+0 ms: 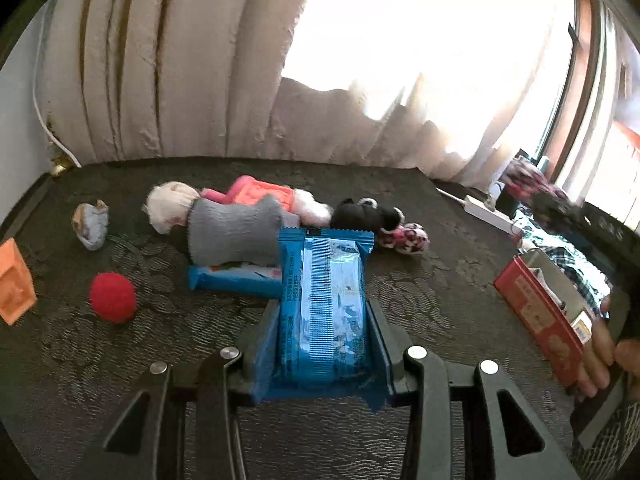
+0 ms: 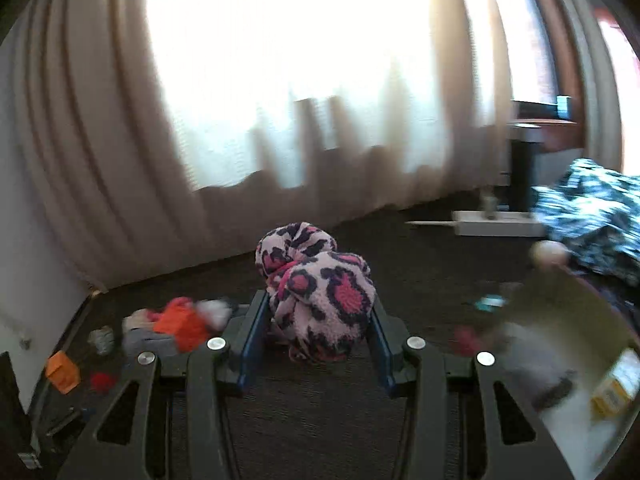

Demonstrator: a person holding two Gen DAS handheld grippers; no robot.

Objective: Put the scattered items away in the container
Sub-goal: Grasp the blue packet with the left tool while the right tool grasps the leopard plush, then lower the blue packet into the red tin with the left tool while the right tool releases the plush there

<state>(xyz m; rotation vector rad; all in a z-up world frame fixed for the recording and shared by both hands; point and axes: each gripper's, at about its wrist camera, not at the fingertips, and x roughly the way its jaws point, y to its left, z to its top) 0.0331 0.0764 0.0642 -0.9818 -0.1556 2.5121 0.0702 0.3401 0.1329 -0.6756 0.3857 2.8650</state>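
Observation:
In the left wrist view my left gripper (image 1: 325, 308) is shut on a blue snack packet (image 1: 324, 280), lifted off the dark table mat (image 1: 420, 304). A second blue packet (image 1: 236, 278) lies under a grey knit piece (image 1: 232, 232). In the right wrist view my right gripper (image 2: 320, 300) is shut on a rolled pink leopard-print fuzzy sock (image 2: 320, 288), held above the mat. A pale round tub (image 2: 584, 312) sits blurred at lower right with a yellow box (image 2: 616, 388) inside. Another leopard-print bundle (image 1: 404, 238) rests on the mat beside a black plush (image 1: 364, 212).
A red ball (image 1: 113, 298), an orange box (image 1: 14, 280), a crumpled grey-blue item (image 1: 91, 224), a cream plush (image 1: 168, 208) and a pink-orange toy (image 1: 260, 196) lie scattered. A red carton (image 1: 540, 312) stands at the right by a person's fingers (image 1: 600, 340). A white power strip (image 1: 488, 210) and curtains line the back.

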